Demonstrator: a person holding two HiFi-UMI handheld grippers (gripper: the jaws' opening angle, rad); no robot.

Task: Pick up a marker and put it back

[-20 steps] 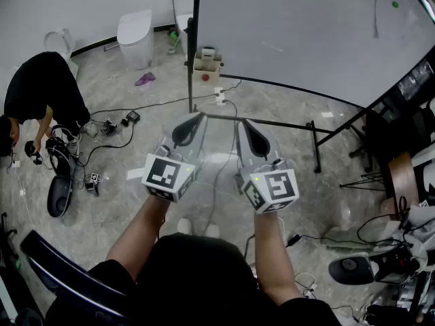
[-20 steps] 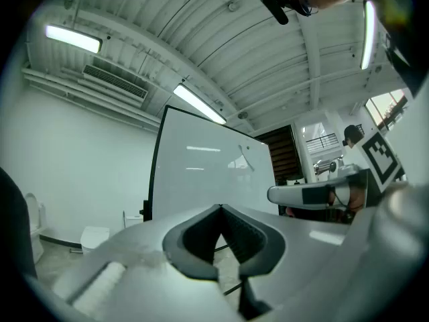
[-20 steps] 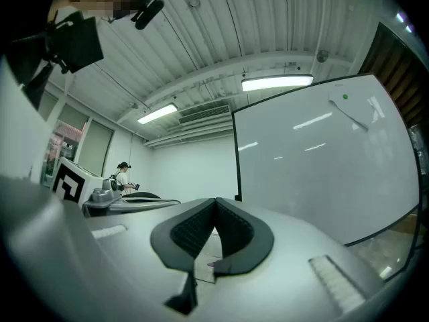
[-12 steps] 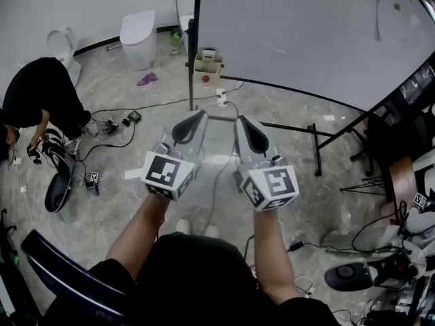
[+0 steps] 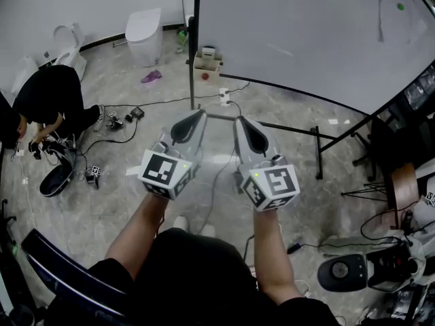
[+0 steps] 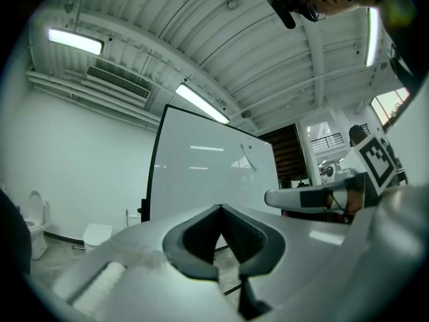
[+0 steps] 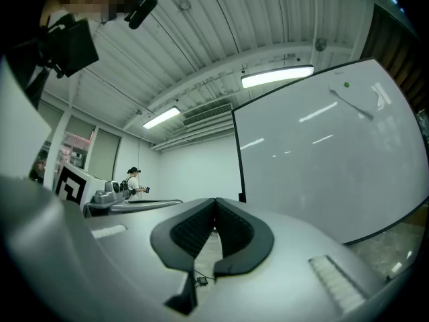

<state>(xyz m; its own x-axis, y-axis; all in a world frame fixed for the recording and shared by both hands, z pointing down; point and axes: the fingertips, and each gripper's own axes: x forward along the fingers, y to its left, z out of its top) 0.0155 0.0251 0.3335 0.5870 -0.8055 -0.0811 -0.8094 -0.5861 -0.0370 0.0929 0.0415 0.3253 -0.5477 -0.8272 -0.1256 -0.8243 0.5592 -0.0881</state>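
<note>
I hold both grippers side by side in front of me, above the floor, and they point toward the whiteboard (image 5: 306,32). My left gripper (image 5: 198,116) is shut with nothing in it; in the left gripper view its dark pads (image 6: 194,237) meet at the tip. My right gripper (image 5: 239,121) is shut and empty too, its pads (image 7: 236,232) touching in the right gripper view. I cannot make out a marker in any view. A small open box (image 5: 207,63) sits at the foot of the whiteboard's left post. A green dot (image 5: 399,6) is stuck high on the board.
A person (image 5: 51,94) crouches at the left among cables and gear. A white toilet (image 5: 144,27) stands by the far wall. The whiteboard's black stand legs (image 5: 317,151) cross the floor ahead. Chairs and equipment (image 5: 380,267) crowd the right side.
The grippers have barely moved. The head view has drifted slightly, and the crouching person at the left has shifted position.
</note>
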